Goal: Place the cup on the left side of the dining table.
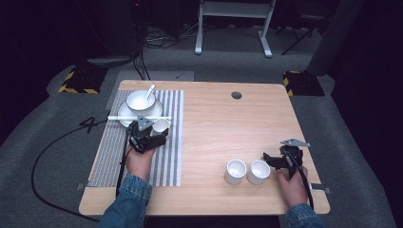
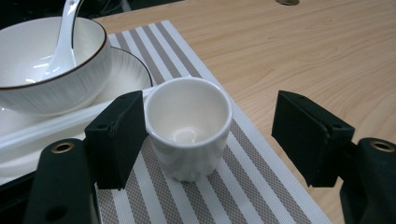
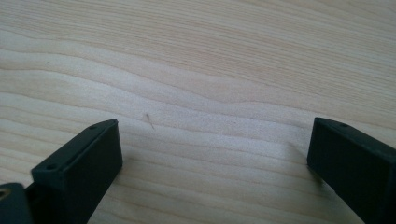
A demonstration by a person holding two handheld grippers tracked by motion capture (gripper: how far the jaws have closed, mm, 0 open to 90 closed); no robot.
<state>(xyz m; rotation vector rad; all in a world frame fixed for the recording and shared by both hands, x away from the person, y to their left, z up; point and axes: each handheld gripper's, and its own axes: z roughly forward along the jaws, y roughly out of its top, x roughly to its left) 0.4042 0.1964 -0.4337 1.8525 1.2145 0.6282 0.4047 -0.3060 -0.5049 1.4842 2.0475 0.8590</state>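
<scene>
While the left gripper (image 2: pixel 205 140) sat wide open around a small white cup (image 2: pixel 189 126) on the striped placemat (image 2: pixel 261 182), only one jaw touched it. That cup was empty. Behind it, a bowl (image 2: pixel 51 65) on a saucer (image 2: pixel 128 70) held a spoon (image 2: pixel 63 42), handle cut off. The right gripper (image 3: pixel 210 163) gaped over bare table (image 3: pixel 196 60), near two cups (image 1: pixel 247 171); couldn't see inside those.

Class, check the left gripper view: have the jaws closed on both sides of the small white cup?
No, the left gripper is open: one jaw is against the small white cup, while the other stands well clear of it.
</scene>
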